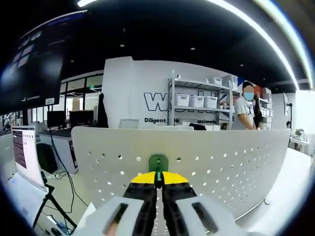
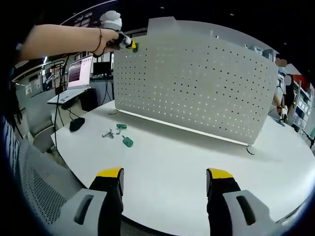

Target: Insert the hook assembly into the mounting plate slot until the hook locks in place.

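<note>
Seemingly mid-task: green hook assy (image 1: 158, 162) is clenched in left tongs (image 1: 158, 181) and pressed vs. pegboard mounting plate (image 1: 221, 162) at lower centre of frame, lock not confirmed; right tongs (image 2: 165, 179) are held released over tabletop (image 2: 187, 162), spare hooks (image 2: 118, 132) left lying.

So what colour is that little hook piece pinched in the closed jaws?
Green: the small plastic hook piece, clearest in the left gripper view.

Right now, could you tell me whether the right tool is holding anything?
No, the right tool is open over the bare white table with nothing between its yellow-tipped jaws.
</note>
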`<state>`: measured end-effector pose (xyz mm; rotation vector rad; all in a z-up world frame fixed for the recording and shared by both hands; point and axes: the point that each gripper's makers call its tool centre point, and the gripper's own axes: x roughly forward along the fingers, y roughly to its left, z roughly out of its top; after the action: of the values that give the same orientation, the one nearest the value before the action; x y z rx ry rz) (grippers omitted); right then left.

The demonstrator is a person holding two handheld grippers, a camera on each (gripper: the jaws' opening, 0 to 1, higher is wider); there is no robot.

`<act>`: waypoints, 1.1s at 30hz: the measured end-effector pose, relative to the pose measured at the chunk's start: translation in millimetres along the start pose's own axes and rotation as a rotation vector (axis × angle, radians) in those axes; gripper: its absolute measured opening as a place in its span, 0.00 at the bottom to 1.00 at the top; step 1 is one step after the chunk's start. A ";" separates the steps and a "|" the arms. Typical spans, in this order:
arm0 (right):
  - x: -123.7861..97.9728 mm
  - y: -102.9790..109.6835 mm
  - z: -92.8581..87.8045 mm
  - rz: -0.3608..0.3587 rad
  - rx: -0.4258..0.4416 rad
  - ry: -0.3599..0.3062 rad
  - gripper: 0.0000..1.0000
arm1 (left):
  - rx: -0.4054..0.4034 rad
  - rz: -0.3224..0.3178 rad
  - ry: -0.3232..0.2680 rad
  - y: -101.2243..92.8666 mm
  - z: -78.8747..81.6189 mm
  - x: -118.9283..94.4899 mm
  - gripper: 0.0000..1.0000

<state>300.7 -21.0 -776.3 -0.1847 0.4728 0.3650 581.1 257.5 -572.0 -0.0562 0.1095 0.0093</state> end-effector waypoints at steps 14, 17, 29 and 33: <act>-0.9 -2.8 1.9 -0.012 0.000 -0.012 0.63 | -0.011 -0.012 0.019 -2.0 -1.9 -1.8 0.02; -1.2 -2.9 2.5 -0.013 -0.003 -0.014 0.63 | -0.044 -0.038 0.040 -1.9 -0.8 -6.2 0.03; -0.1 -1.3 0.3 -0.004 -0.006 -0.002 0.62 | 0.066 -0.071 0.064 14.6 17.3 -37.7 0.31; -0.1 -0.6 -0.4 0.000 -0.006 0.003 0.61 | -0.001 -0.136 0.090 16.1 16.7 -51.0 0.41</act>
<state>300.6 -21.7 -776.6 -0.1909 0.4750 0.3658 532.0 274.1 -550.7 -0.0647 0.1956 -0.1287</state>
